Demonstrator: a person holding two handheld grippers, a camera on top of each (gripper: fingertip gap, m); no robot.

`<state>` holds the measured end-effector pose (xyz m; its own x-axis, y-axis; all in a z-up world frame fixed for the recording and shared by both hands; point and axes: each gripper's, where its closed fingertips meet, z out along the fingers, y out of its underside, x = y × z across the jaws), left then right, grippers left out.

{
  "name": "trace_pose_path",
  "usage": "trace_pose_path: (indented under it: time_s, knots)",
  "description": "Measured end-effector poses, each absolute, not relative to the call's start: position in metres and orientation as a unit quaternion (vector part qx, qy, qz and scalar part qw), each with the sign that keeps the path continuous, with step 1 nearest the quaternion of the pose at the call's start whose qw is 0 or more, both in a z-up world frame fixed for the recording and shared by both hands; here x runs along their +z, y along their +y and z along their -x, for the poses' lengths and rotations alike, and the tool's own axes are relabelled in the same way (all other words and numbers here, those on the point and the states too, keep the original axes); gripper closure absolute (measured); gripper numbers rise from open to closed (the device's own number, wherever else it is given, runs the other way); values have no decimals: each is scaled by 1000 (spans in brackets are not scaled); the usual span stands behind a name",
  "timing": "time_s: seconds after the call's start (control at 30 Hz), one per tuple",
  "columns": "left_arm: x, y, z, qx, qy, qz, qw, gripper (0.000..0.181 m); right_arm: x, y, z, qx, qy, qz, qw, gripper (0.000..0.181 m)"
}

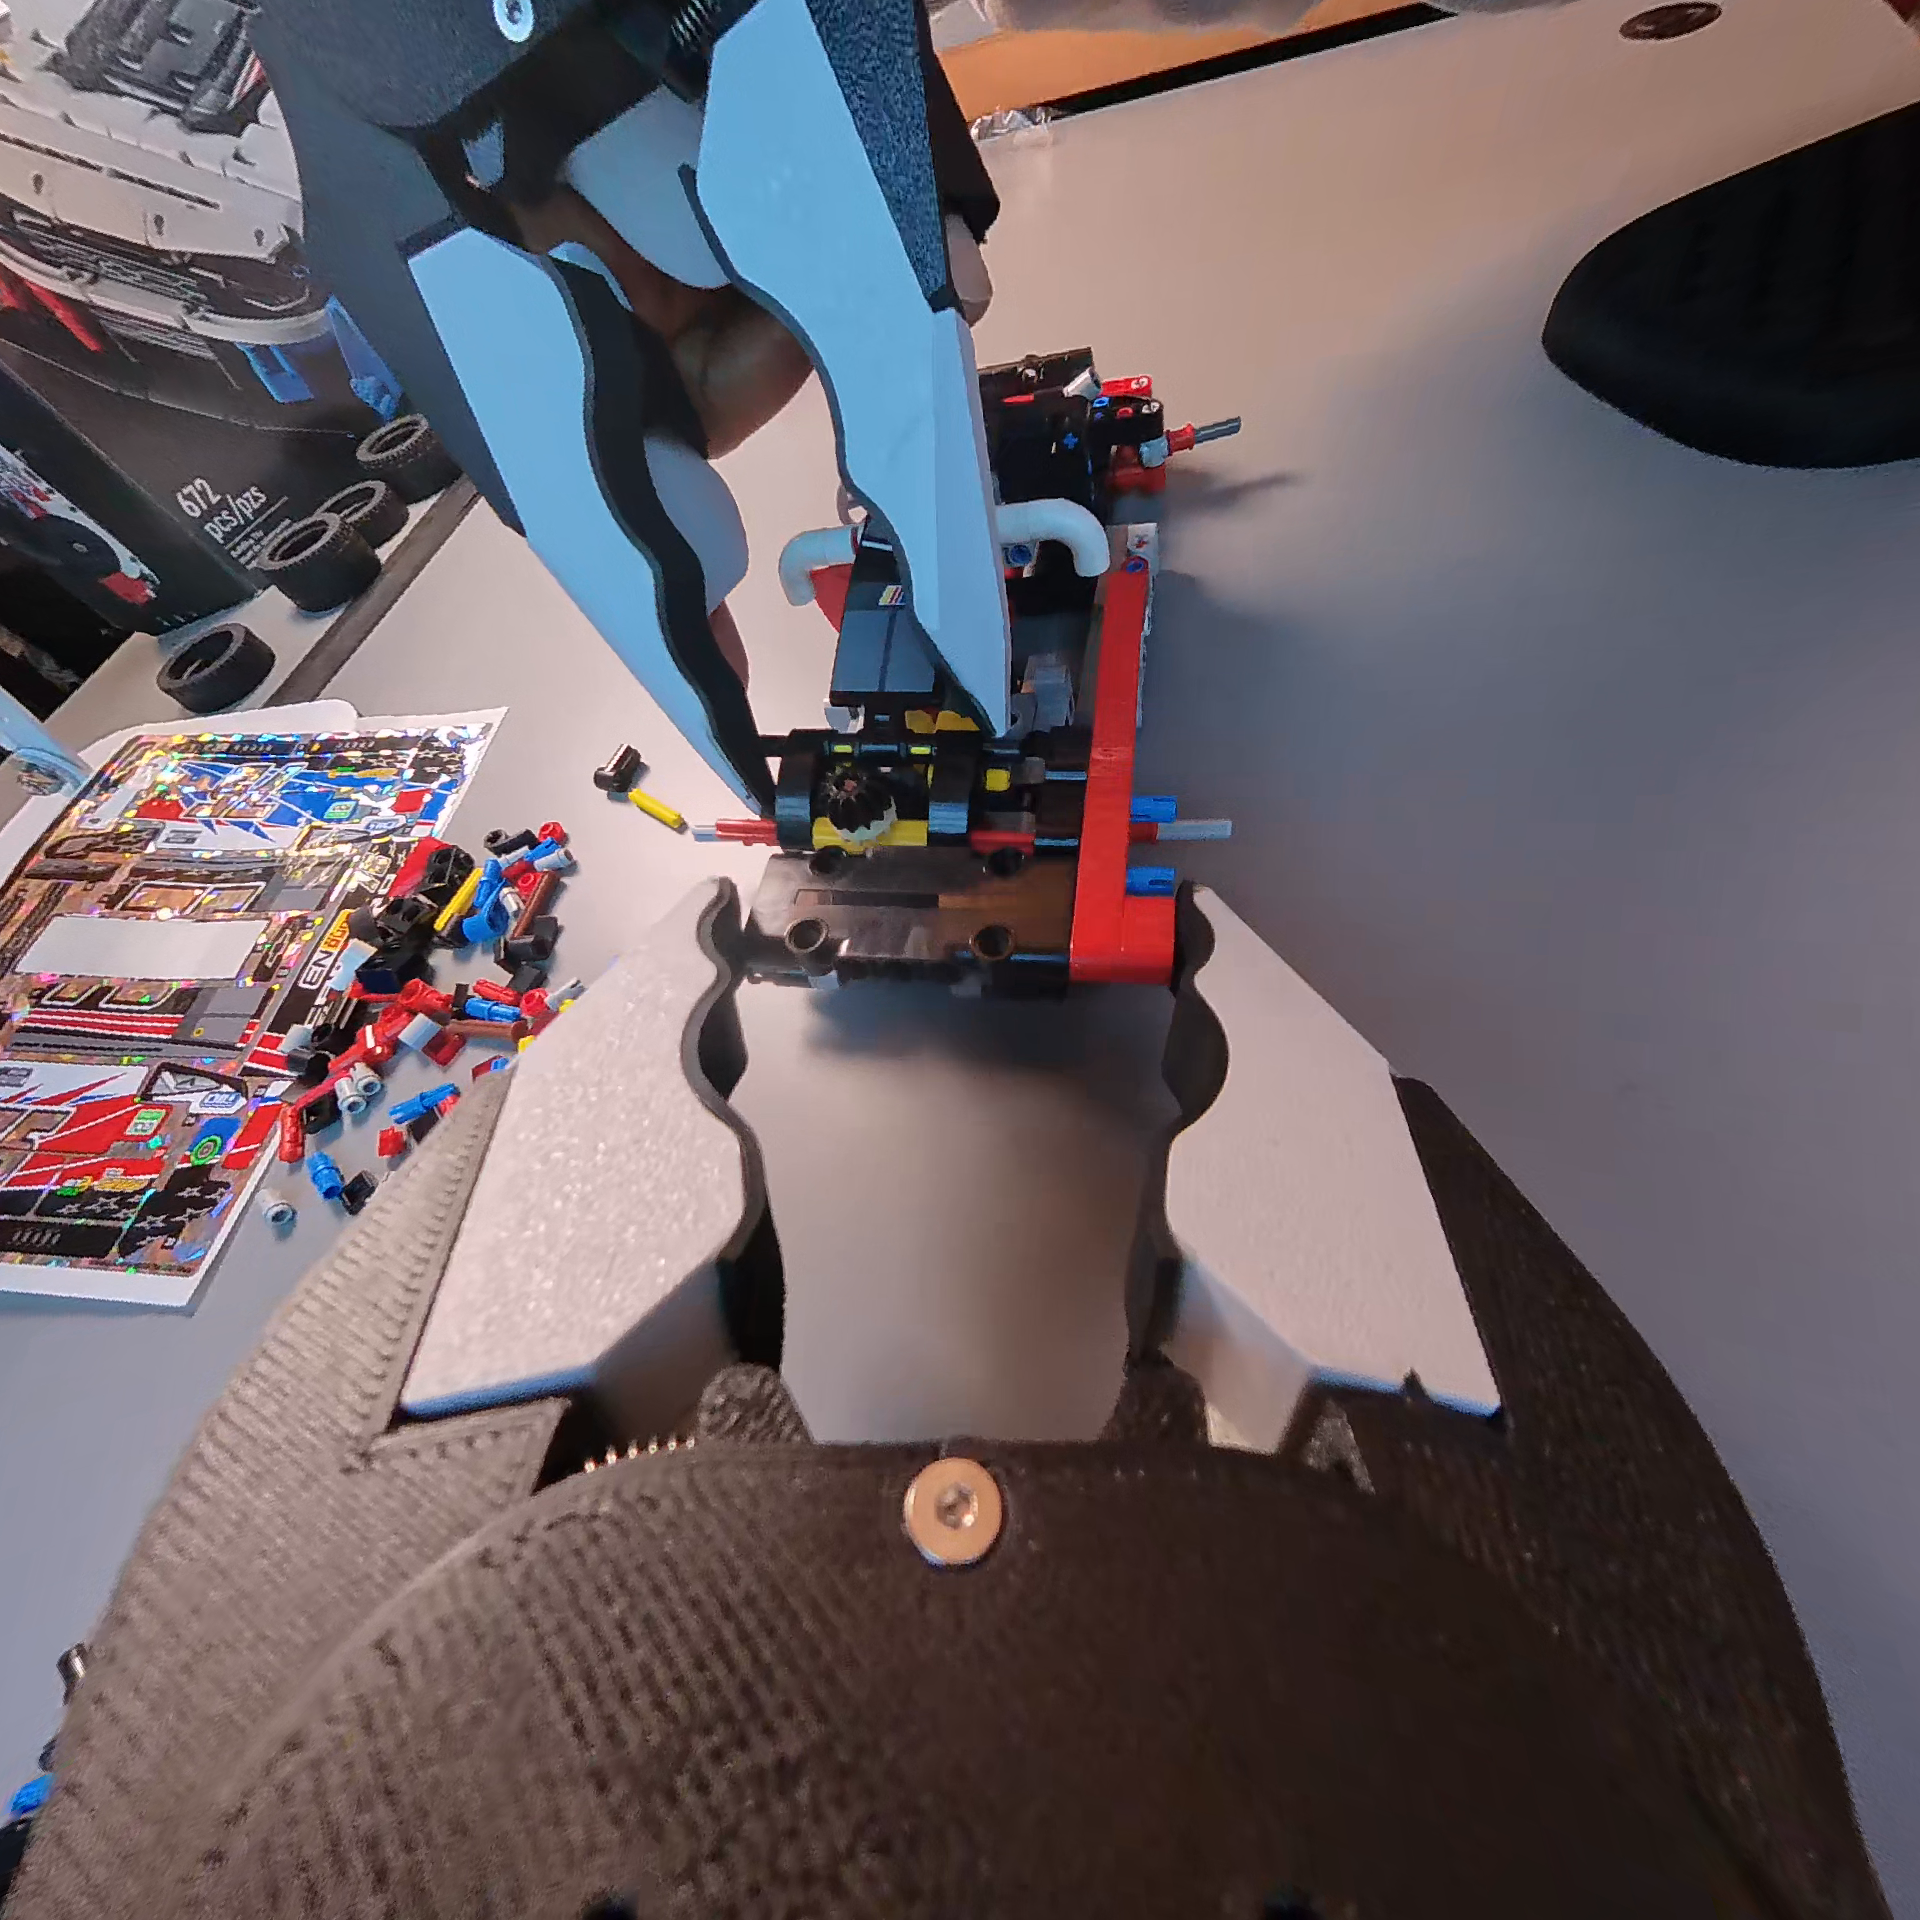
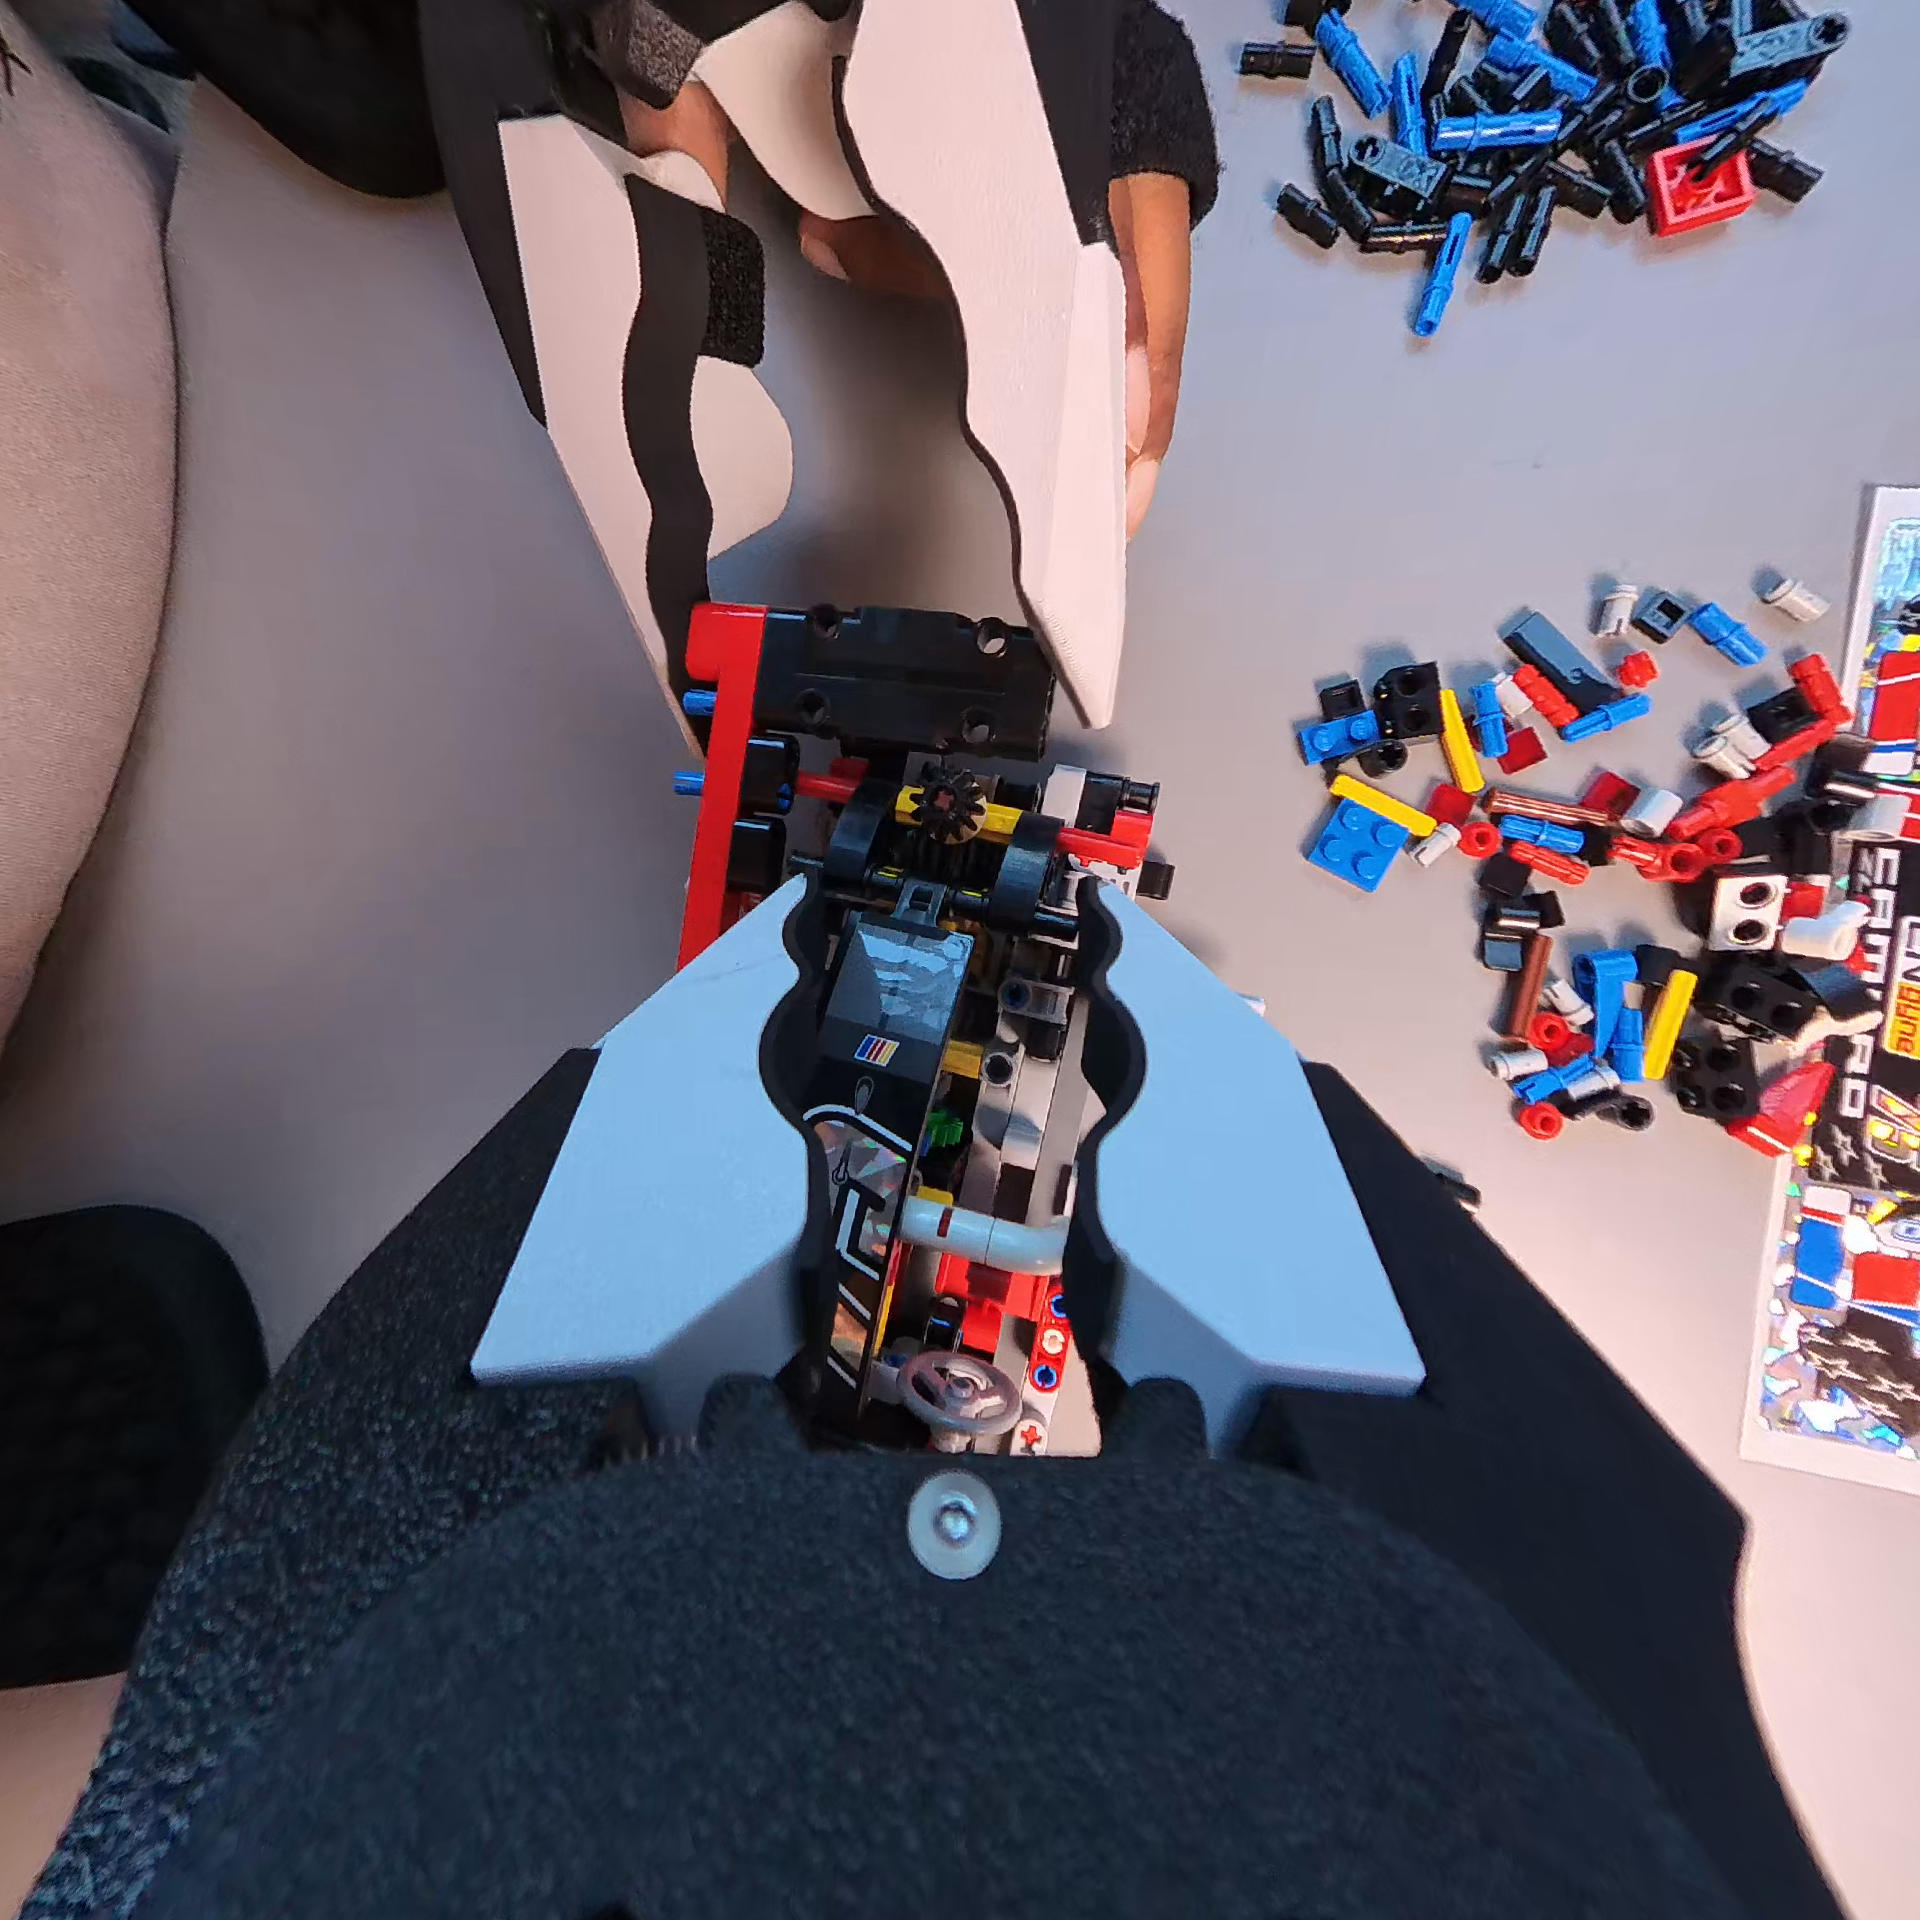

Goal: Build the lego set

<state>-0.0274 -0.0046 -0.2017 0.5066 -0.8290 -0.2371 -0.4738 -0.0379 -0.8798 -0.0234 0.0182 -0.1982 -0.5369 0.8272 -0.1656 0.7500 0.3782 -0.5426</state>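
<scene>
A partly built Lego car chassis (image 1: 1112,727), black with a long red side beam, yellow parts and a black gear, lies on the grey table. My left gripper (image 1: 951,904) is closed on the chassis's near black end, one fingertip on each side. In the right wrist view the chassis (image 2: 904,675) runs between my right gripper's (image 2: 945,894) fingers, which are closed on its middle by the sloped black panel. The left gripper (image 2: 888,717) clamps the far end there. The right gripper (image 1: 878,769) reaches down from above in the left wrist view.
Loose small pieces (image 1: 447,956) lie on and beside a shiny sticker sheet (image 1: 156,987) at the left. The set's box (image 1: 135,312) and black tyres (image 1: 322,551) stand behind. A pile of blue and black pins (image 2: 1538,114) lies farther off. A dark rounded object (image 1: 1766,312) sits at the right. Only a small space, under 4 cm, lies between the two pairs of fingers. From either gripper's tips it is about 25 cm to the dark rounded object (image 1: 1766,312). The right camera catches it too, in the right wrist view (image 2: 122,1396).
</scene>
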Motion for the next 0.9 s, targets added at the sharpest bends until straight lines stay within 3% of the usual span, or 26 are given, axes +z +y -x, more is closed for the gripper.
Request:
trace_pose_path:
  time_s: [0.9]
  knots:
    - [-203, -5, 25, -150, 475, 694, 520, 100, -197, 17, 25, 294, -829, 469, 78, 136]
